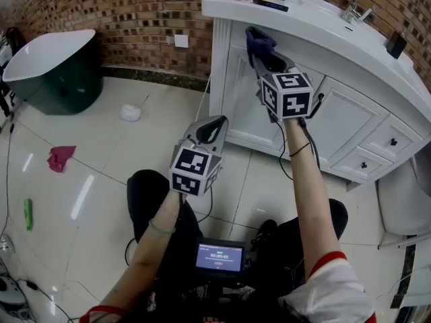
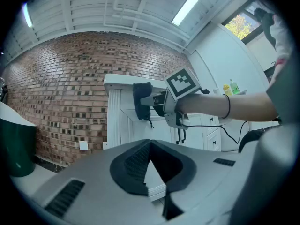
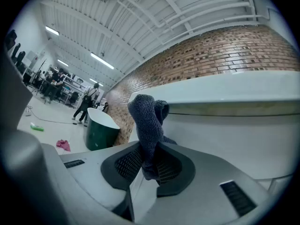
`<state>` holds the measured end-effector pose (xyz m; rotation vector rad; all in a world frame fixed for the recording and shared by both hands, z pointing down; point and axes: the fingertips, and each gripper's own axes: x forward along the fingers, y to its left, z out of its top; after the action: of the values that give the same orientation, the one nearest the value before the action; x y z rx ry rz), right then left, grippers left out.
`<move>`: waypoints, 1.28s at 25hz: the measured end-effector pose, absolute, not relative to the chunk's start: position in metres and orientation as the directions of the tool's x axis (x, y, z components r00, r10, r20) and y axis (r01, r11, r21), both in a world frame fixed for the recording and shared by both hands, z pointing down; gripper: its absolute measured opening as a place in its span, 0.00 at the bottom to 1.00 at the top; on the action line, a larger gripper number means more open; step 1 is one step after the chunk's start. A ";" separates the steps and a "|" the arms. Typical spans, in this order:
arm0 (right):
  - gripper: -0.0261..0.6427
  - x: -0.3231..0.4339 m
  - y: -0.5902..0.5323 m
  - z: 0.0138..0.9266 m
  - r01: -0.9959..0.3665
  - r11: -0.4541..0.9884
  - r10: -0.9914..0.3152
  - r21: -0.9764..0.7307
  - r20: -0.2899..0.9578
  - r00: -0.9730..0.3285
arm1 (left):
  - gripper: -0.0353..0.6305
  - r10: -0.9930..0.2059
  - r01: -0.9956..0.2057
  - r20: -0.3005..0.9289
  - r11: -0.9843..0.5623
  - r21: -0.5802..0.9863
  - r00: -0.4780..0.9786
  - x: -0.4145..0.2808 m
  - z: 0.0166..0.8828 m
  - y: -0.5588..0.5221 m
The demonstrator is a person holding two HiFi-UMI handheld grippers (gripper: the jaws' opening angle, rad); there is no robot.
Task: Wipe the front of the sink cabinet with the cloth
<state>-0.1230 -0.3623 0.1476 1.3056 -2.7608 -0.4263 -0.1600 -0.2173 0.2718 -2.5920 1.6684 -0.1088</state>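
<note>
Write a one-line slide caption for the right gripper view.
Right gripper shut on a dark blue cloth, held at the white sink cabinet front below the countertop.

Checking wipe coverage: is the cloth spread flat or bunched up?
Bunched: the cloth sticks up as a crumpled wad pinched in the right gripper.

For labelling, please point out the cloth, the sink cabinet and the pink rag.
cloth (image 3: 146, 118), right gripper view, on its bunched upper part.
sink cabinet (image 1: 240, 106), head view, on the left door panel.
pink rag (image 1: 60, 157), head view, on its middle.

Faucet (image 1: 353, 7) top, sink cabinet (image 1: 340, 116) rt end off-frame; distant people (image 3: 89, 100) too small for detail.
</note>
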 end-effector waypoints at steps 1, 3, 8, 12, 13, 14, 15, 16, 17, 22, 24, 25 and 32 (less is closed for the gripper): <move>0.13 -0.125 -0.364 0.152 -0.749 0.604 -0.766 0.272 -0.062 -0.640 | 0.11 -0.910 -0.906 0.030 -0.414 -0.085 0.413 -0.161 0.274 -0.218; 0.13 -0.129 -0.368 0.162 -0.750 0.604 -0.769 0.268 -0.052 -0.637 | 0.11 -0.910 -0.906 0.033 -0.415 -0.082 0.414 -0.162 0.278 -0.220; 0.13 -0.134 -0.374 0.193 -0.751 0.615 -0.773 0.240 -0.006 -0.635 | 0.11 -0.910 -0.908 0.045 -0.414 -0.067 0.412 -0.164 0.289 -0.220; 0.13 -0.132 -0.382 0.243 -0.756 0.625 -0.778 0.196 0.074 -0.624 | 0.11 -0.913 -0.914 0.067 -0.404 -0.034 0.402 -0.165 0.303 -0.219; 0.13 -0.132 -0.385 0.260 -0.756 0.630 -0.776 0.180 0.101 -0.623 | 0.11 -0.914 -0.916 0.072 -0.401 -0.024 0.399 -0.166 0.307 -0.218; 0.13 -0.132 -0.387 0.277 -0.754 0.635 -0.772 0.164 0.129 -0.622 | 0.11 -0.915 -0.917 0.078 -0.399 -0.015 0.397 -0.165 0.312 -0.218; 0.13 -0.132 -0.390 0.294 -0.752 0.641 -0.767 0.153 0.158 -0.621 | 0.11 -0.915 -0.918 0.083 -0.397 -0.007 0.395 -0.165 0.317 -0.218; 0.13 -0.132 -0.393 0.311 -0.750 0.645 -0.763 0.146 0.185 -0.620 | 0.11 -0.915 -0.918 0.089 -0.396 0.001 0.394 -0.165 0.322 -0.217; 0.13 -0.133 -0.395 0.328 -0.747 0.649 -0.757 0.142 0.210 -0.618 | 0.11 -0.914 -0.919 0.095 -0.395 0.010 0.394 -0.164 0.327 -0.216; 0.13 -0.147 -0.402 0.393 -0.727 0.677 -0.721 0.115 0.300 -0.625 | 0.11 -0.909 -0.916 0.116 -0.397 0.048 0.400 -0.163 0.345 -0.213; 0.13 -0.152 -0.403 0.419 -0.720 0.686 -0.706 0.109 0.342 -0.620 | 0.11 -0.907 -0.915 0.120 -0.398 0.060 0.403 -0.163 0.350 -0.214; 0.13 -0.154 -0.404 0.432 -0.718 0.688 -0.699 0.107 0.365 -0.616 | 0.11 -0.906 -0.914 0.123 -0.399 0.065 0.404 -0.162 0.352 -0.214; 0.13 -0.156 -0.408 0.520 -0.722 0.688 -0.647 0.073 0.512 -0.565 | 0.11 -0.902 -0.917 0.166 -0.392 0.071 0.399 -0.168 0.376 -0.221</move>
<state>-0.1561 -0.4081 0.5203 1.0530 -2.3902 0.1963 -0.1677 -0.2207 0.3758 -2.7502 1.8030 -0.1648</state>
